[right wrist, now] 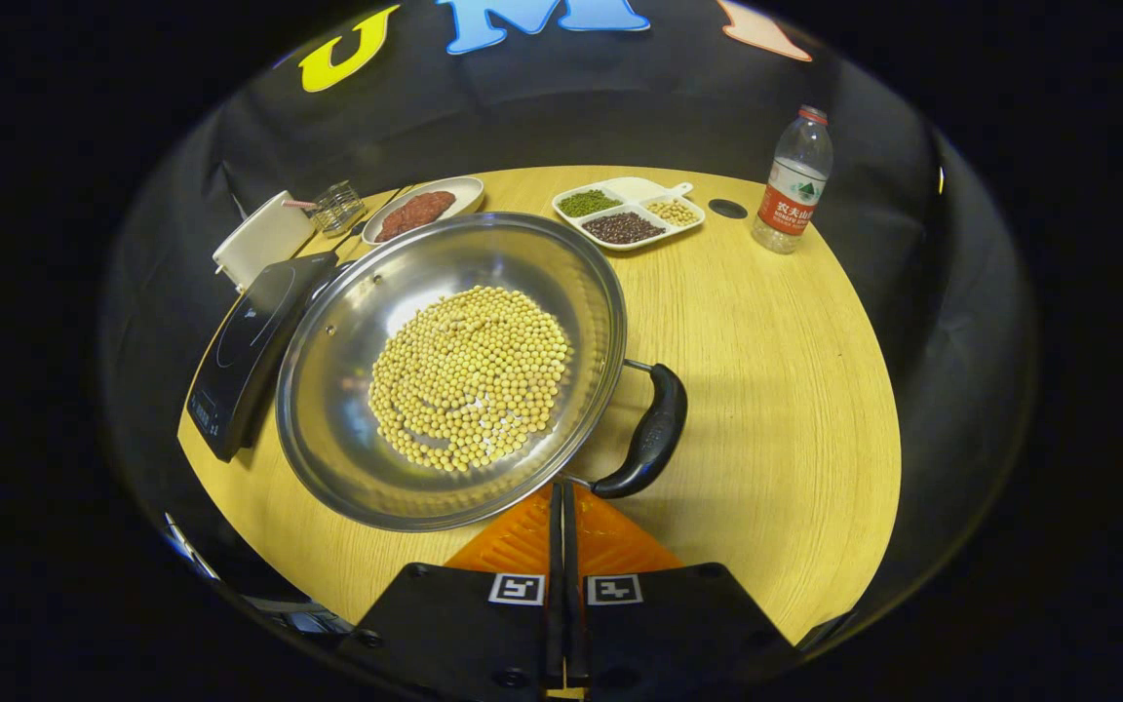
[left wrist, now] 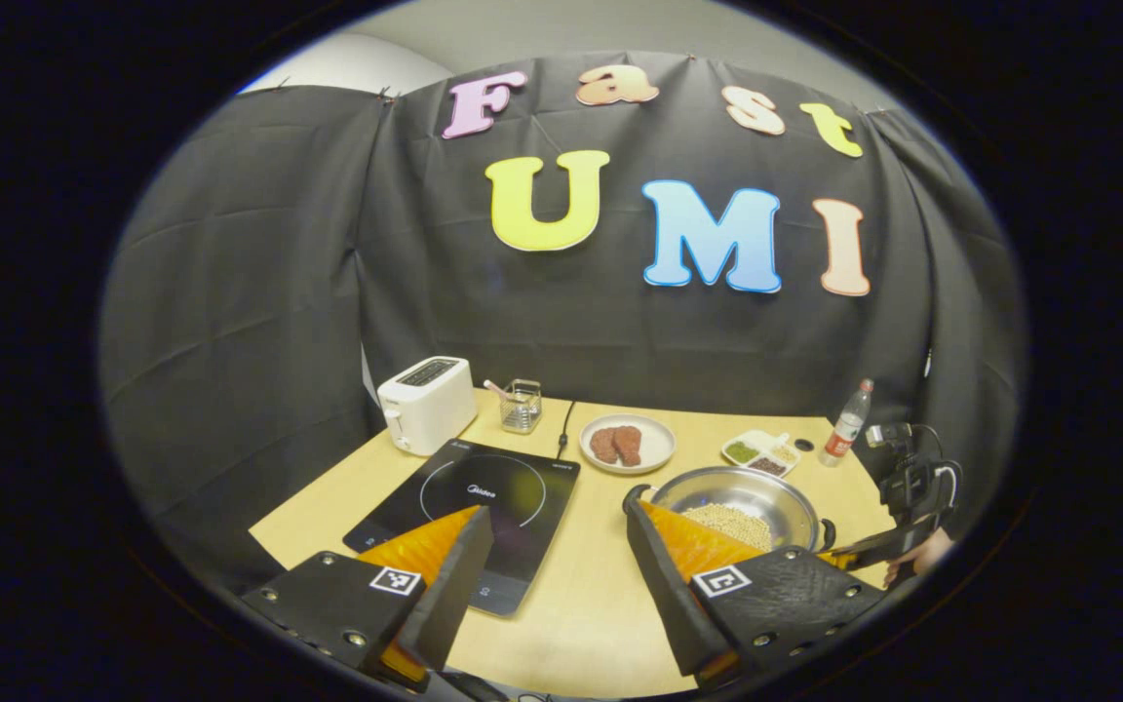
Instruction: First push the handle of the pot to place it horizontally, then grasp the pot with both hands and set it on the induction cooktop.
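A wide steel pot (right wrist: 347, 322) holding soybeans (right wrist: 469, 375) sits on the wooden table, to the right of the black induction cooktop (right wrist: 250, 351). Its black side handle (right wrist: 654, 429) curves toward me in the right gripper view. My right gripper (right wrist: 561, 487) is shut with nothing between its fingers, its tips at the pot's rim beside the handle's lower end. In the left gripper view, my left gripper (left wrist: 557, 512) is open and held above the table between the cooktop (left wrist: 513, 487) and the pot (left wrist: 717, 487). The right gripper (left wrist: 869, 551), held in a hand, shows at the pot's right side.
A white toaster (left wrist: 425, 402) and a glass holder (left wrist: 521, 405) stand behind the cooktop. A plate of meat (left wrist: 627, 444), a divided dish of beans (right wrist: 625, 214) and a water bottle (right wrist: 793, 180) line the back of the table (right wrist: 776, 390).
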Action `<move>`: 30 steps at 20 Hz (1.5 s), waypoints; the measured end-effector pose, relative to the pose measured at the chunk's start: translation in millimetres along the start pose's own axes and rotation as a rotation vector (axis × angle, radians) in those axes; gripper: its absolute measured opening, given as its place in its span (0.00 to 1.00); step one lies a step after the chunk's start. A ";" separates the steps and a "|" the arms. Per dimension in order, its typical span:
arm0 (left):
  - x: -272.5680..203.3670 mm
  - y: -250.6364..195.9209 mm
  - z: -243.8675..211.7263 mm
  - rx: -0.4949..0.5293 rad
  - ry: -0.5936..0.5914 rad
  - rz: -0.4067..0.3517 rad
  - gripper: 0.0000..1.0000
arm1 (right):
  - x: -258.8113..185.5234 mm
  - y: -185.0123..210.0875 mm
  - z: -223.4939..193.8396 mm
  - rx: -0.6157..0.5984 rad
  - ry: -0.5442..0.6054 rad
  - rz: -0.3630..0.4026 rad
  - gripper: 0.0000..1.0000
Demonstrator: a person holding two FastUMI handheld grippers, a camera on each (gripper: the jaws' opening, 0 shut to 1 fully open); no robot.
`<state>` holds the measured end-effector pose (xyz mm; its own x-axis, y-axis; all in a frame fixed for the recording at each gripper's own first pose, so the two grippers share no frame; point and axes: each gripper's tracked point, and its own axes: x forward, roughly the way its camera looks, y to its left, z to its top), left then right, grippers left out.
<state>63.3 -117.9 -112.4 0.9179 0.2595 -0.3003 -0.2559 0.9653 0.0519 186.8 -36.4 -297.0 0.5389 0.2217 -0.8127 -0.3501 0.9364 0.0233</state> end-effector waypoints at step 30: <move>143.7 -49.6 -50.5 -0.075 0.206 -0.218 0.86 | -40.4 -64.7 77.2 0.255 -0.219 -0.041 0.98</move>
<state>192.6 -130.0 -206.3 0.8749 0.0279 -0.4836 -0.0884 0.9908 -0.1028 246.8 -84.9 -220.7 0.7102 0.2099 -0.6720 -0.1370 0.9775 0.1605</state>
